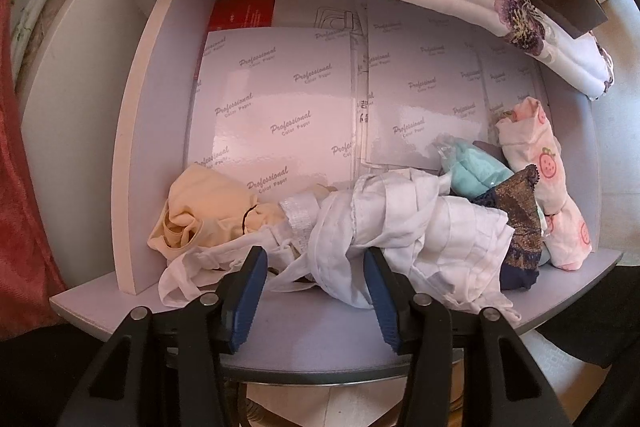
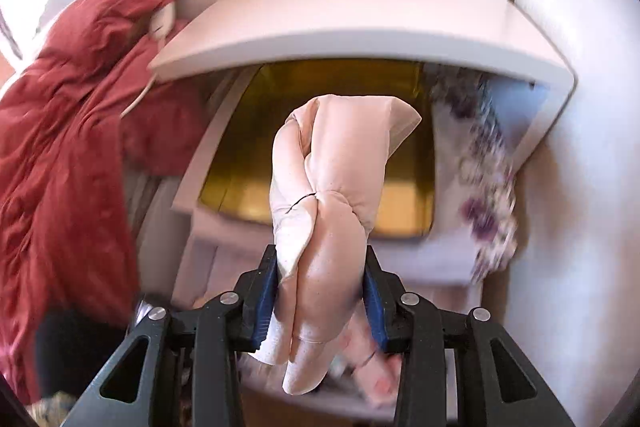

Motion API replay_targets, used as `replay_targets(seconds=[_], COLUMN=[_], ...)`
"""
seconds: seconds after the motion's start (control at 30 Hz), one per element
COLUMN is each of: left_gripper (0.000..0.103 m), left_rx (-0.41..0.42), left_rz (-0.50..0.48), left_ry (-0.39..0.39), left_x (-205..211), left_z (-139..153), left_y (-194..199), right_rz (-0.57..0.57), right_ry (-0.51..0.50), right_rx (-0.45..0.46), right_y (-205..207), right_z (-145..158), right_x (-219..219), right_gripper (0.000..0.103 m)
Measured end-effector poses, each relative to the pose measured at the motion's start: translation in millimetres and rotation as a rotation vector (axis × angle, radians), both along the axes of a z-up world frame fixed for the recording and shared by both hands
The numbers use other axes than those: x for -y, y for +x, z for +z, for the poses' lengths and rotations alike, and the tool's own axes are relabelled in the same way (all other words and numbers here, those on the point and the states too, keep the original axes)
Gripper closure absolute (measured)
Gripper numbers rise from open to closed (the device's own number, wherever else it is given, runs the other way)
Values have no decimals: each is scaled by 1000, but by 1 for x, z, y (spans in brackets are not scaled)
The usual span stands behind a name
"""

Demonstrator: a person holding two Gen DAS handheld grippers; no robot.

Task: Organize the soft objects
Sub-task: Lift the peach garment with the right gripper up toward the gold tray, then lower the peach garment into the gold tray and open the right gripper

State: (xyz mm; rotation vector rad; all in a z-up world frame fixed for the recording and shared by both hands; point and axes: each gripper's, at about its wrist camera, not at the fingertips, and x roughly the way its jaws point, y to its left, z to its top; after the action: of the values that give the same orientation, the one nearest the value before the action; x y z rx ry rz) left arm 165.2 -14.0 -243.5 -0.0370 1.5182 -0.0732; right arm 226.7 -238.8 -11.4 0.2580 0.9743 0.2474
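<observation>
The white shelf point(image 1: 304, 331) carries a cream cloth point(image 1: 200, 211) at left, a crumpled white cloth point(image 1: 400, 227) in the middle, and a pink roll point(image 1: 548, 187) at right.

Both grippers: black linkage arms, silver pivot screws, blue finger pads point(image 1: 252, 291).

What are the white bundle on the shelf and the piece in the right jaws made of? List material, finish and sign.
White bundle: thin woven cotton-like cloth, matte; crisp creases, stitched hems.
Beige piece held by the right gripper: smooth stretchy knit, probably synthetic; slight sheen, soft rounded folds.
</observation>
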Motion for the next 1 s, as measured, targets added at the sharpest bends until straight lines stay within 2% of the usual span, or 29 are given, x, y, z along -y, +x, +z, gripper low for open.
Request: replay_targets(seconds=[0.2,0.4,0.6,0.8,0.87,1.0], left_gripper=[54,56,56,56,56,56], left_rx=[-9,-18,-19,-16,-16,-17], left_rz=[9,24,31,29,27,31], left_ry=[-9,-24,-26,-21,-21,-24], left_x=[-3,-7,-10,-9,-8,-7], left_z=[-2,-4,-7,-8,-8,-7], left_y=[1,4,4,4,4,4], right_rz=[-19,-23,-45,-93,-94,-105], right_ry=[-76,-189,-276,-290,-349,-295], right_rx=[-46,-114,-178,-214,-208,-196], right_y=[72,120,136,133,130,125], right_z=[-21,-55,-87,-103,-103,-99], right_x=[-4,-10,-4,10,12,17], right_gripper=[64,64,62,61,60,54])
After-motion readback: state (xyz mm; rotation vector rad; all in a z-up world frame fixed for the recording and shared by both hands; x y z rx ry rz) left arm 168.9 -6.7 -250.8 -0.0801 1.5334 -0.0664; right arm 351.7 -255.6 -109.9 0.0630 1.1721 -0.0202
